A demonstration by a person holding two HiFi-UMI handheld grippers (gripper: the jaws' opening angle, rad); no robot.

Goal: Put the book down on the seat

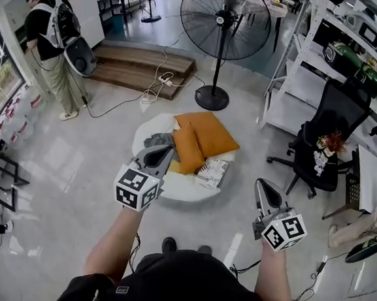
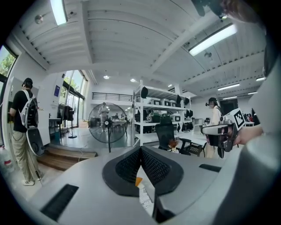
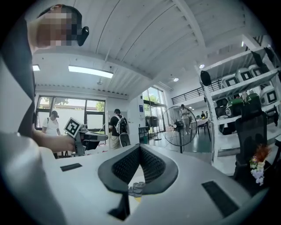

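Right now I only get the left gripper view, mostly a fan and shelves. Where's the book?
Observer: In the head view the book lies flat on the round white seat.
Operator: Is anything next to it?
Observer: Two orange cushions lie beside it, with a grey cloth on their far side.
Operator: Is my other gripper holding something?
Observer: No. In its own view the right gripper is shut with nothing in it.

Head view looks steeply down; both gripper views face level, sharing the fan (image 2: pixel 107 123).
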